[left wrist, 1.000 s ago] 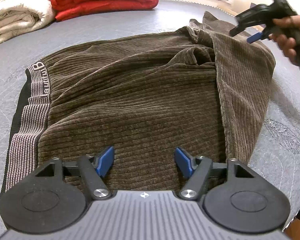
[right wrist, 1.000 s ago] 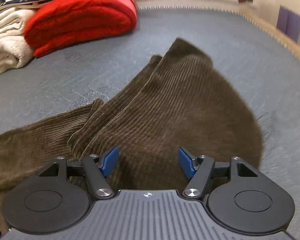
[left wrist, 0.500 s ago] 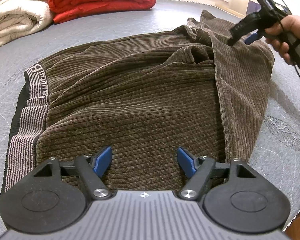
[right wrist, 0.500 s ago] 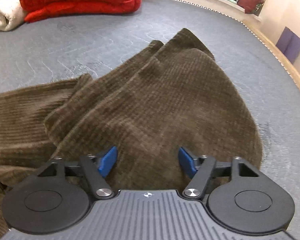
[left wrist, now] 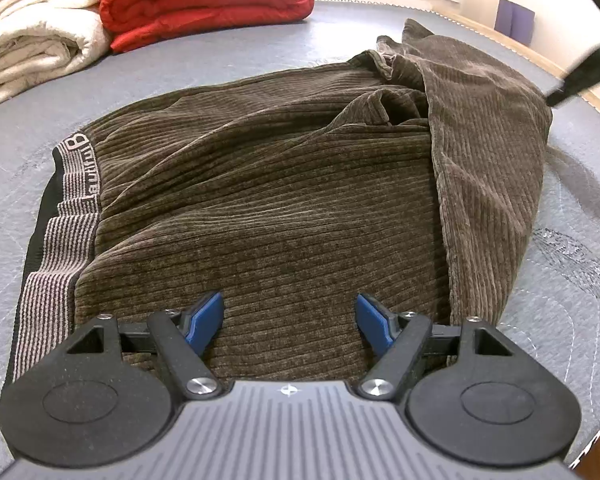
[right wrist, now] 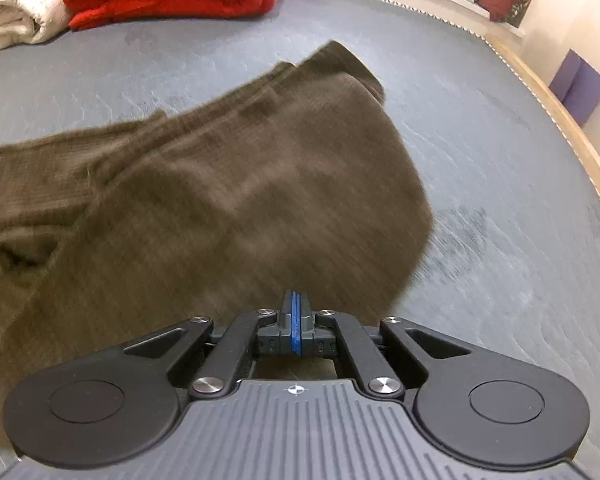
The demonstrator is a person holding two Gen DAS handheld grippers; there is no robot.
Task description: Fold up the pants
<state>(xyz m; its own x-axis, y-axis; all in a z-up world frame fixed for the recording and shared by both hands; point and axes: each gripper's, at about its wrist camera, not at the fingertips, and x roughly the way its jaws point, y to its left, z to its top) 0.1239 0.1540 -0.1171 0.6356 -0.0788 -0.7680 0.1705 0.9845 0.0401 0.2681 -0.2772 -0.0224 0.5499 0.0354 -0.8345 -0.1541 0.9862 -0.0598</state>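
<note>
Brown corduroy pants [left wrist: 284,200] lie folded on the grey mattress [left wrist: 220,60], striped waistband [left wrist: 56,248] at the left, the folded leg ends at the far right. My left gripper [left wrist: 290,318] is open and empty, hovering low over the near edge of the pants. My right gripper [right wrist: 296,312] is shut with its blue pads together and nothing visible between them, above the leg fold [right wrist: 260,184], which is motion-blurred. It also shows in the left wrist view [left wrist: 584,76] as a dark blur at the far right edge.
A folded red blanket [left wrist: 204,0] and cream blankets [left wrist: 32,32] lie at the far left of the mattress. The mattress edge with wooden trim [right wrist: 560,120] runs along the right. A purple object [right wrist: 578,84] stands by the wall.
My right gripper has closed from open to shut and pulled up and away to the right over the leg fold. My left gripper stays open in place.
</note>
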